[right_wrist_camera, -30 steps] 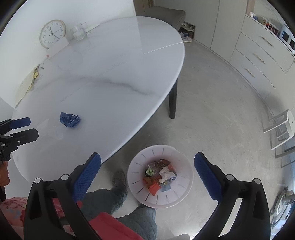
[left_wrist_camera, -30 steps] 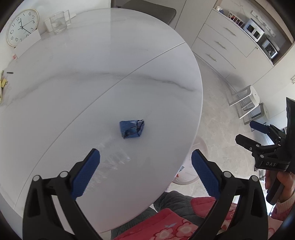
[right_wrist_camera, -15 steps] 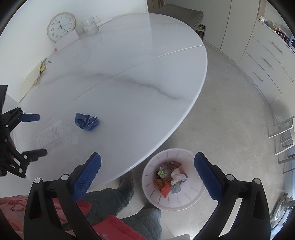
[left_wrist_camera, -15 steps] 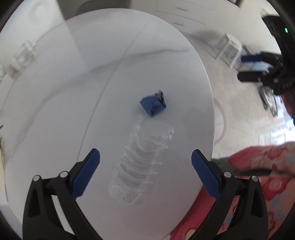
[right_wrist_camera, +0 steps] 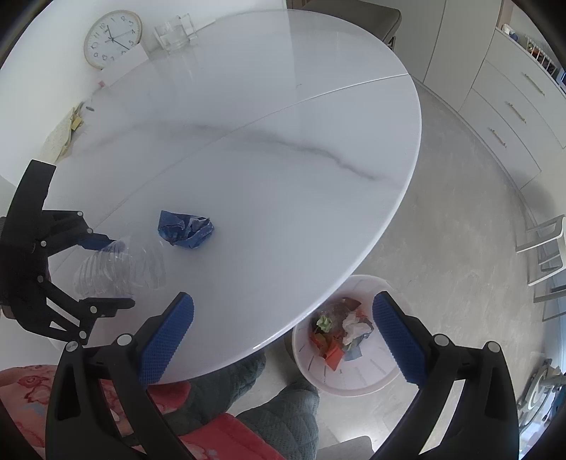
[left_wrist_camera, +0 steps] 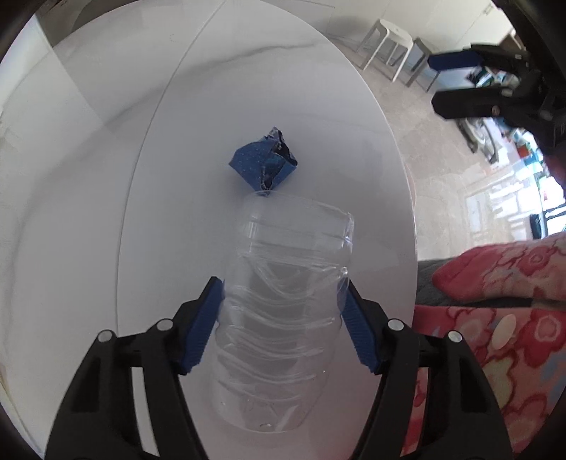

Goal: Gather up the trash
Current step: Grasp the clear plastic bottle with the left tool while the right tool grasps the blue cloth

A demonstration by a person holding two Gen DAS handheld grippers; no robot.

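A crushed clear plastic bottle (left_wrist_camera: 286,300) lies on the white marble table (left_wrist_camera: 88,177), and my left gripper (left_wrist_camera: 283,318) is shut on its middle, a blue pad on each side. The bottle also shows in the right wrist view (right_wrist_camera: 120,265), between the left gripper's fingers (right_wrist_camera: 99,242). A crumpled blue wrapper (left_wrist_camera: 263,162) lies just beyond the bottle's far end; it also shows in the right wrist view (right_wrist_camera: 185,230). My right gripper (right_wrist_camera: 283,339) is open and empty, above the table's near edge. A white trash basket (right_wrist_camera: 353,382) with several scraps stands on the floor under that edge.
A wall clock (right_wrist_camera: 112,38), a clear container (right_wrist_camera: 175,32) and papers (right_wrist_camera: 65,132) sit at the table's far side. White drawers (right_wrist_camera: 513,116) line the right wall. A white stool (right_wrist_camera: 544,244) stands on the floor. My legs are below the table.
My left gripper has swung over the bottle, come down and closed on it. My right gripper has drifted left, toward the table edge.
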